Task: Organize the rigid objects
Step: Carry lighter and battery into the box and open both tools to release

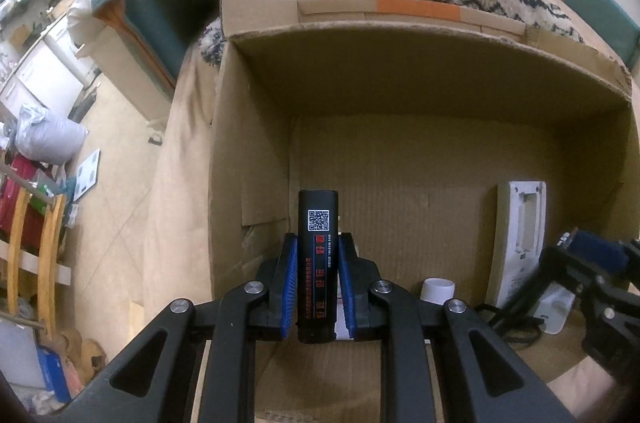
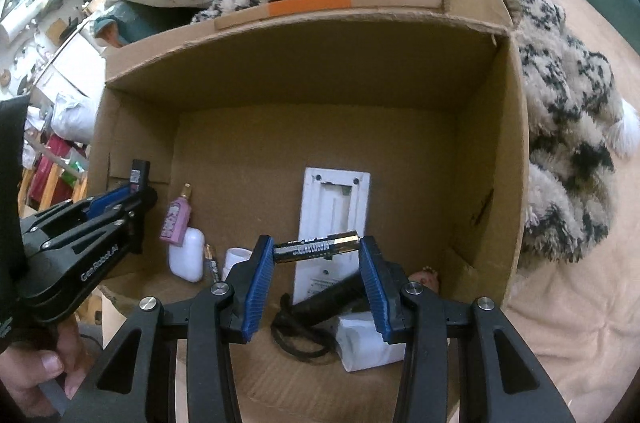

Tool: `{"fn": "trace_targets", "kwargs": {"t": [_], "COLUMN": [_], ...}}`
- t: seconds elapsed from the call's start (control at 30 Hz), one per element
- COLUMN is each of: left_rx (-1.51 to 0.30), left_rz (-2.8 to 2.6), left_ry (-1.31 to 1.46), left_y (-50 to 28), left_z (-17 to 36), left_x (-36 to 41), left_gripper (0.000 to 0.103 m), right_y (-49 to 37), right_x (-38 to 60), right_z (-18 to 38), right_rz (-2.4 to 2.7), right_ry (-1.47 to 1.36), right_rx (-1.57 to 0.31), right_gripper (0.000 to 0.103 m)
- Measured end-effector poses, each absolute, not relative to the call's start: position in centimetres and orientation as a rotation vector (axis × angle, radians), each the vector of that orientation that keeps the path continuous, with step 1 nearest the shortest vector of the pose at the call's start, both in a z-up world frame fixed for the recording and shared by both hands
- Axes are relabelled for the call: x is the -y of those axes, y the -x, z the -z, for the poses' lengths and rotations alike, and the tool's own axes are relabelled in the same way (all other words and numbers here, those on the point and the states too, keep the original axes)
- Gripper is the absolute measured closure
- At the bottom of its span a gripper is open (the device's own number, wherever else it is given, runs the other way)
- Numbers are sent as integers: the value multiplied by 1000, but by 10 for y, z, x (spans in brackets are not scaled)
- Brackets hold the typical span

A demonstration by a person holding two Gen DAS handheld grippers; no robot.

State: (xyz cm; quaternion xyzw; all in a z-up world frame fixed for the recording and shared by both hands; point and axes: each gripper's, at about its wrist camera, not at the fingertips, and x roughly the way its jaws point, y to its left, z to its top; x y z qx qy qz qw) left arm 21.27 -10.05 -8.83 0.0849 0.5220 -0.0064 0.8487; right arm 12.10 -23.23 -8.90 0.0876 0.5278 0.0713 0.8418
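Note:
My left gripper (image 1: 318, 251) is shut on a black rectangular device with a QR code (image 1: 318, 263), held upright over the left side of an open cardboard box (image 1: 400, 63). It also shows at the left of the right wrist view (image 2: 136, 191). My right gripper (image 2: 318, 249) is shut on a black and gold battery (image 2: 318, 247), gripped end to end and held crosswise above the box (image 2: 320, 63) floor. The right gripper shows at the right edge of the left wrist view (image 1: 592, 255).
In the box lie a white remote (image 2: 334, 219) face down, a pink bottle (image 2: 176, 219), a white earbud case (image 2: 186, 255), another battery (image 2: 212, 263), a white cap (image 1: 438, 289), a black cord (image 2: 296, 335) and a white packet (image 2: 368, 343). A patterned blanket (image 2: 560, 103) lies behind and right.

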Motion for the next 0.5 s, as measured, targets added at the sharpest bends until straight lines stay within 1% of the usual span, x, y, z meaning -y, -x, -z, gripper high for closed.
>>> {"fn": "trace_targets", "kwargs": {"t": [0.4,0.47,0.5], "left_rx": [-1110,-1110,-1110], "left_rz": [3,1,2], "left_ry": [-197,-197,-197], "left_y": [-212,-212,-212], "left_z": [92,92,92], "left_x": [100,100,101], "left_gripper": [85,85,85], "right_y": [-121,-122,-122], "right_x": [232,234,235], "right_z": [89,89,89], "right_rz": [-159,-170,-185], "right_ry": [-195,-219,-238], "right_rx": [-1117,-1119,-1118], "right_gripper": [58,57,52]}}
